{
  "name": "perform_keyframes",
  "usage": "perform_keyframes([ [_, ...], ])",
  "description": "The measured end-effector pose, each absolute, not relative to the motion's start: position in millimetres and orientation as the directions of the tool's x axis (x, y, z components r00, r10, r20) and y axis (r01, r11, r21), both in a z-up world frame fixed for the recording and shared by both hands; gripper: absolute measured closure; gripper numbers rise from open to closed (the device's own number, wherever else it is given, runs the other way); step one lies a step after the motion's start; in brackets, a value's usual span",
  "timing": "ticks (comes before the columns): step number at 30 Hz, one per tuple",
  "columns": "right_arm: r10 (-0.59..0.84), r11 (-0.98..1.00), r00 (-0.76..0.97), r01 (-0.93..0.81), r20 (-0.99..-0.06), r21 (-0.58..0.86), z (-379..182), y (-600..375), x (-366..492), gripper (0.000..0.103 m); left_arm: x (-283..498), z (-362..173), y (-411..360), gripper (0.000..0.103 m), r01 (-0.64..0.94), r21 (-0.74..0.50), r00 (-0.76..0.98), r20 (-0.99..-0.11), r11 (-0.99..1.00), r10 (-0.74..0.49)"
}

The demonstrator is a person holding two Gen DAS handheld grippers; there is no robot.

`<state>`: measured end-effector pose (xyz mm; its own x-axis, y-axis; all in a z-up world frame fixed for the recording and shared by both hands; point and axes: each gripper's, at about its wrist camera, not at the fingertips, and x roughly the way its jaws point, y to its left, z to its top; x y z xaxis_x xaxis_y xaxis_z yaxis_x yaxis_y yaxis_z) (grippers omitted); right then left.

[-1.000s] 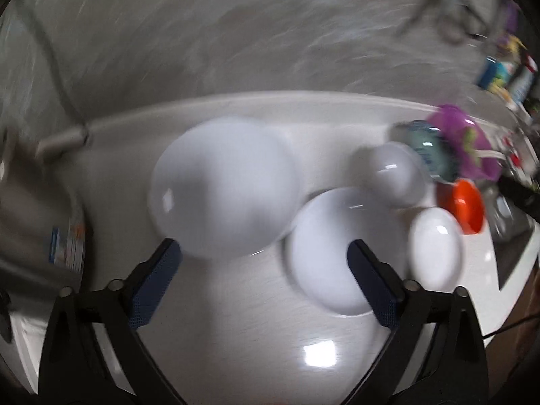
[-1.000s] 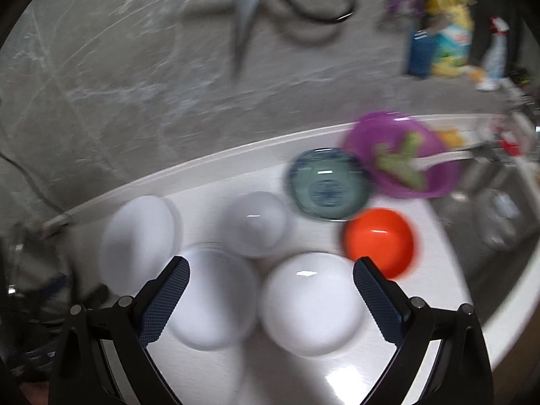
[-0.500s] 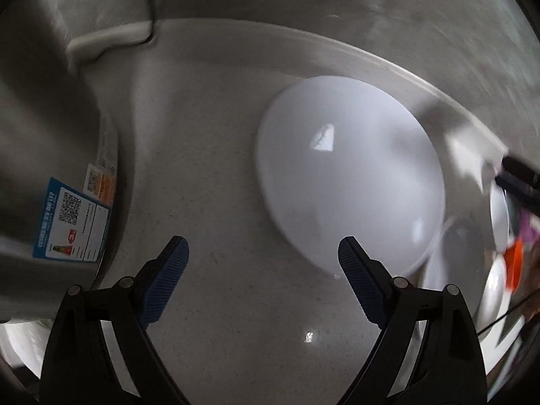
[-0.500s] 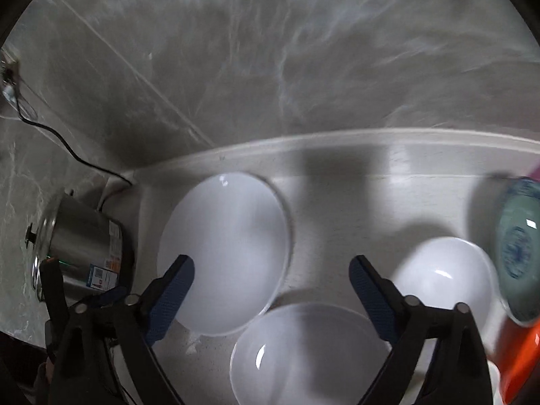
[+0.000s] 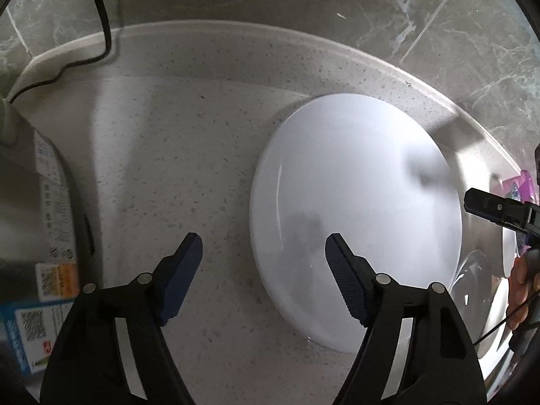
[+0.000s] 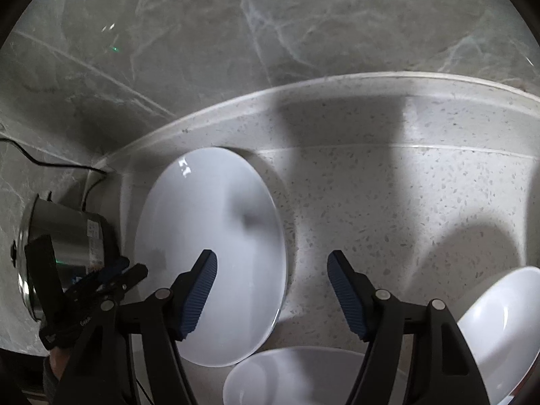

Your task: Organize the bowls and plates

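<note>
A large white plate (image 5: 354,219) lies flat on the speckled counter (image 5: 168,168). My left gripper (image 5: 265,270) hangs over the plate's left rim. One finger is above the plate, the other above the counter. Its jaws are closing, and the pads are clear of the rim. My right gripper (image 6: 273,290) straddles the opposite rim of the same plate (image 6: 209,253), also closing without pressing on it. Each gripper shows at the edge of the other's view: the right gripper (image 5: 489,207) and the left gripper (image 6: 101,280). Two white bowls (image 6: 303,374) (image 6: 499,330) sit close by.
A steel pot (image 5: 40,236) (image 6: 60,236) with a printed label stands left of the plate. Its black cable (image 5: 101,17) runs up the marble wall. A raised counter lip (image 6: 337,81) runs along the back. Something purple (image 5: 519,185) peeks in at the far right.
Both grippers came down and swung left, from the spread of bowls to the large plate. Both pairs of jaws have narrowed around opposite rims.
</note>
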<state>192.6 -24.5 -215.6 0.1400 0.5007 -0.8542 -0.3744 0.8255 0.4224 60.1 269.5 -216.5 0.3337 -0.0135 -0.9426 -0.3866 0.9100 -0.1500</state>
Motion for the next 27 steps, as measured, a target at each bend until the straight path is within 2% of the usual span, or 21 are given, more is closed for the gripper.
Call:
perform_keyframes([
  [3, 0.501, 0.816, 0.118, -0.396, -0.858, 0.422, -220.2, -17.5, 194.9, 0.038, 63.8, -224.9, 279.3, 0.051, -0.387, -0.228, 0.345, -0.934, 0.893, -0.089],
  [6, 0.477, 0.830, 0.112, -0.383, -0.872, 0.405, -224.8, -12.3, 198.8, 0.039, 58.4, -227.0, 286.0, 0.059, -0.383, -0.233, 0.341, -0.935, 0.894, -0.098],
  [10, 0.451, 0.846, 0.105, -0.366, -0.886, 0.387, -229.7, -9.1, 202.8, 0.043, 54.8, -223.5, 286.2, 0.064, -0.364, -0.250, 0.352, -0.929, 0.897, -0.116],
  [12, 0.444, 0.848, 0.108, -0.370, -0.889, 0.379, -230.7, -6.8, 204.0, 0.046, 61.2, -226.7, 286.3, 0.072, -0.356, -0.269, 0.358, -0.924, 0.895, -0.136],
  [16, 0.447, 0.837, 0.091, -0.394, -0.890, 0.380, -231.3, 1.2, 202.3, 0.055, 63.9, -226.0, 287.2, 0.074, -0.344, -0.253, 0.357, -0.926, 0.904, -0.124],
  [18, 0.438, 0.831, 0.088, -0.420, -0.895, 0.366, -233.0, 8.4, 199.5, 0.066, 65.4, -226.2, 289.6, 0.075, -0.348, -0.258, 0.357, -0.925, 0.901, -0.127],
  [20, 0.419, 0.832, 0.104, -0.443, -0.902, 0.335, -232.5, 11.2, 197.0, 0.067, 65.3, -226.1, 287.0, 0.075, -0.347, -0.261, 0.359, -0.924, 0.901, -0.129],
  [23, 0.391, 0.841, 0.119, -0.449, -0.913, 0.302, -233.0, 10.7, 196.8, 0.078, 63.9, -225.0, 288.5, 0.075, -0.338, -0.249, 0.359, -0.926, 0.908, -0.121],
  [27, 0.391, 0.839, 0.124, -0.454, -0.912, 0.299, -232.3, 8.5, 196.7, 0.079, 65.6, -225.4, 279.6, 0.075, -0.328, -0.222, 0.359, -0.928, 0.918, -0.096],
])
